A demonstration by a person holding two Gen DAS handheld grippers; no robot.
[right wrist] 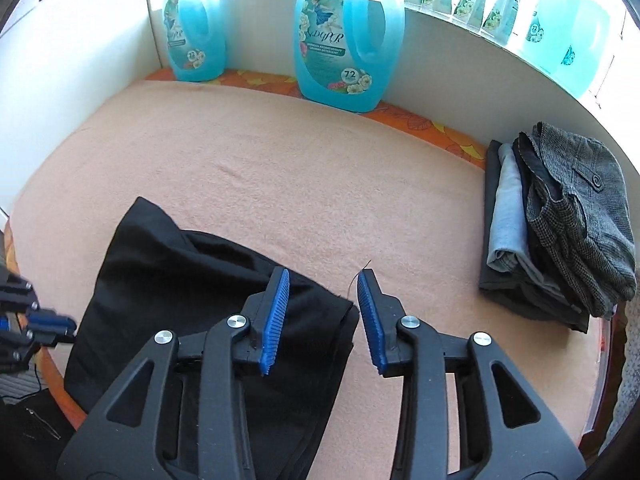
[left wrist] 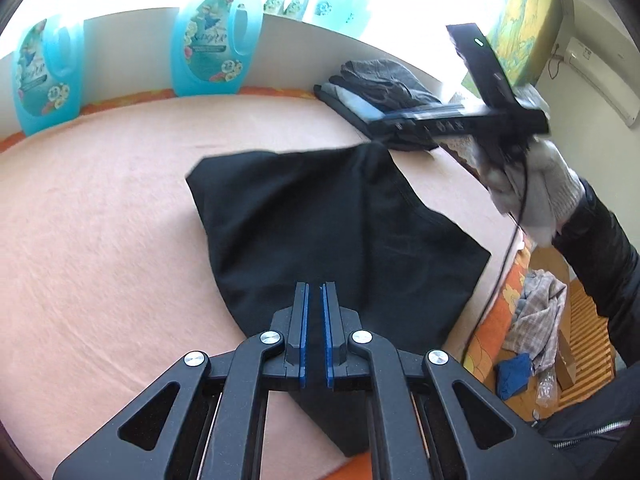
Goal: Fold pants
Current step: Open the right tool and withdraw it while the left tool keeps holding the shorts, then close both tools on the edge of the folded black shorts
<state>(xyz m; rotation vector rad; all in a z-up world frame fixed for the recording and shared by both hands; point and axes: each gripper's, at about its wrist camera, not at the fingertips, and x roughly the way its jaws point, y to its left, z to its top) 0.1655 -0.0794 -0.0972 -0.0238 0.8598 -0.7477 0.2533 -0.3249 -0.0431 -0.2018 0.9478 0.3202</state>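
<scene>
Black pants lie folded on the peach blanket, also in the right wrist view. My left gripper hovers over the pants' near edge with its blue pads almost together and a thin gap between them, holding nothing I can see. My right gripper is open and empty, just above the pants' right edge. In the left wrist view the right gripper shows at the far right, held by a white-gloved hand. The left gripper shows at the left edge of the right wrist view.
A stack of folded clothes sits at the blanket's right end, also in the left wrist view. Blue detergent jugs stand along the back wall. Clothes lie on the floor beyond the bed's edge.
</scene>
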